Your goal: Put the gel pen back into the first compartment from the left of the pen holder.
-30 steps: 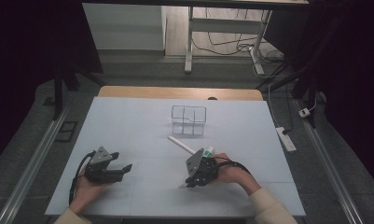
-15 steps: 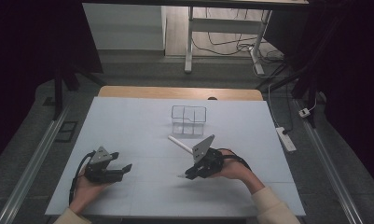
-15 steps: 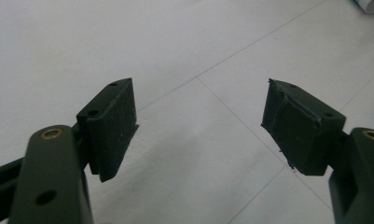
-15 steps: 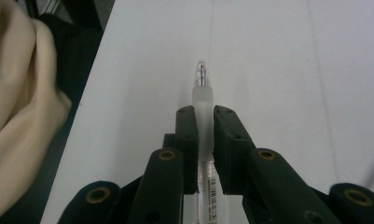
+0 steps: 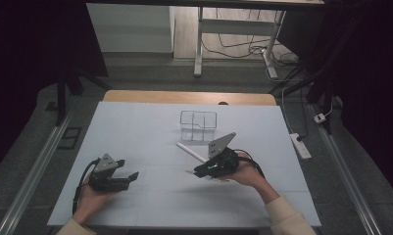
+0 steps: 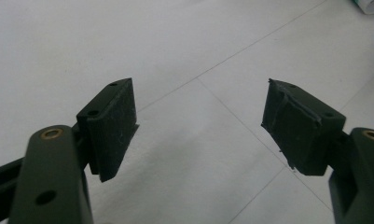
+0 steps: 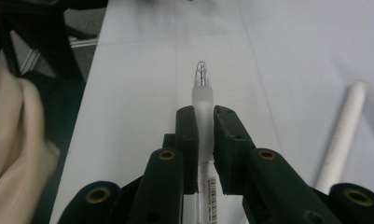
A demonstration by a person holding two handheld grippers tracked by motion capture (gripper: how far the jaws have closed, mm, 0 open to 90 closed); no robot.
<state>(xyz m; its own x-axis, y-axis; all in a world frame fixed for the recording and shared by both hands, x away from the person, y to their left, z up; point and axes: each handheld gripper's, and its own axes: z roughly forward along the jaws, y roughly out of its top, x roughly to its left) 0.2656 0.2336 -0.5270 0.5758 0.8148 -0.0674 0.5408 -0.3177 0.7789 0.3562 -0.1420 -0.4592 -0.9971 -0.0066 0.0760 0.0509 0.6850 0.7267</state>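
White table covering (image 5: 150, 132), pale and faintly seamed, spread over a wooden top (image 5: 184, 96) visible at the far edge.

Clear wire-framed organiser (image 5: 198, 125), divided into compartments, stood upright on the covering right of centre, toward the far side; compartment contents impossible to tell.

White tube (image 5: 191, 152), slim and long, lay flat on the covering just near of the organiser, angled from far-left to near-right; seen also at the right of the right gripper view (image 7: 343, 135), beside the jaws and apart from them.

Right gripper (image 5: 198, 172), black, held in the right hand (image 5: 250, 171) right of centre on the near half of the covering, grey three-cornered plate tilted up on top. Jaws pressed together on a pen (image 7: 203, 100) with frosted clear barrel and pointed tip; barrel pinched between both pads, tip projecting beyond them, barcode label showing on the part nearer the camera. Pen raised above the covering, not touching the tube.

Left gripper (image 5: 128, 177), black, held in the left hand (image 5: 91, 196) at the near left of the covering, well apart from the right gripper. Jaws spread wide in the left gripper view, pads (image 6: 114, 126) bare, nothing between them, seamed covering beneath.

Cream sleeve (image 5: 287, 218) on the right forearm at the near edge; cream fabric at the left of the right gripper view.

Power strip (image 5: 302, 145) on the floor beyond the right edge of the table.
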